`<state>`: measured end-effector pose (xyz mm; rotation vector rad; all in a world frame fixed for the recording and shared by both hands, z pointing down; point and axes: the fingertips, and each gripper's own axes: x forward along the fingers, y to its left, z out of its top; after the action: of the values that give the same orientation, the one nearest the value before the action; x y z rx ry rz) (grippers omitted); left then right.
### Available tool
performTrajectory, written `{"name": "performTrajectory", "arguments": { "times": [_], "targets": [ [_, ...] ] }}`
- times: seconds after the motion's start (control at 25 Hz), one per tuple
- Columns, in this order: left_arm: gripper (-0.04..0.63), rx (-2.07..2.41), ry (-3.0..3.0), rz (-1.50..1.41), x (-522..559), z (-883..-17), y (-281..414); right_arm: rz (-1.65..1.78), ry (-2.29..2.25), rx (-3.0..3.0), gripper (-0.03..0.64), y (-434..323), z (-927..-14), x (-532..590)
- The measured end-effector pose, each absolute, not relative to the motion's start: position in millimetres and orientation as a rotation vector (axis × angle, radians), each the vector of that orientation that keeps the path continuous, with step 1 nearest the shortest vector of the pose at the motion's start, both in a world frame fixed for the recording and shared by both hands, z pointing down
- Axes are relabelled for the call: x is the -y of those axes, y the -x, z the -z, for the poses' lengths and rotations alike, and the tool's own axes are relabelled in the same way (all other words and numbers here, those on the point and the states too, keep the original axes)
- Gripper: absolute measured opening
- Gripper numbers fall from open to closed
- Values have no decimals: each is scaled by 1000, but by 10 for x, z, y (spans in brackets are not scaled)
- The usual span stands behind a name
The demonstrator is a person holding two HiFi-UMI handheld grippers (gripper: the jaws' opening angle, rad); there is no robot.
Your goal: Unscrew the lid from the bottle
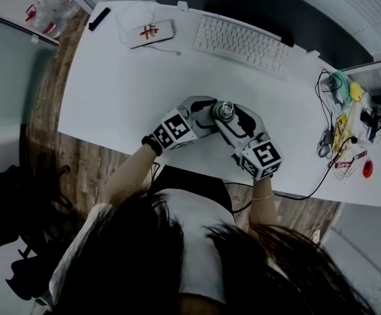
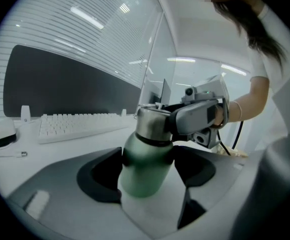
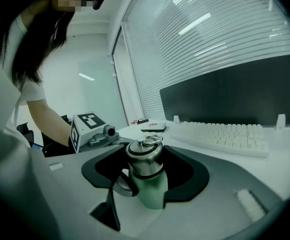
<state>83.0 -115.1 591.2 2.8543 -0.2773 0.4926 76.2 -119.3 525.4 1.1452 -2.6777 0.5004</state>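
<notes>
A: Dark hair (image 1: 177, 254) fills the bottom of the head view. What sits past it?

B: Two grippers meeting over a white table (image 1: 125, 90), on the person's side of the keyboard (image 1: 242, 43).

A: And the bottle?

B: The bottle (image 2: 144, 176) stands upright on the table between the grippers, in front of the keyboard and well apart from it. It has a green body and a steel lid (image 3: 145, 159) with a ring on top.

A: What has the left gripper (image 2: 147, 170) got?

B: Its jaws stand fairly wide, with the dark pads pressed on the green body at both sides, just under the black band.

A: The right gripper (image 3: 147, 173)?

B: It comes from the opposite side, higher up. Its jaws are also wide, closed round the steel lid with a pad against each side.

A: Lid on or off?

B: On, seated on the neck.
</notes>
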Motion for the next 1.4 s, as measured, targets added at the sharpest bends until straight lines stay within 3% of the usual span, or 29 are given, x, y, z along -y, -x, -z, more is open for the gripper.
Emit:
{"name": "performTrajectory", "arguments": {
  "times": [0.92,1.12,1.4],
  "targets": [
    [377,-580,-2881,-738,990,-5875,-820,-289,-82,2699,239,-612,-5276,1031],
    [377,-497,-2894,-720,996,-5882,-816,-412,-298,2709,241,-662,-5261,1060],
    [377,-163,-2886,-657,968,-5883,-824,-557,-1035,2746,255,-735,-5134,1038]
  ]
}}
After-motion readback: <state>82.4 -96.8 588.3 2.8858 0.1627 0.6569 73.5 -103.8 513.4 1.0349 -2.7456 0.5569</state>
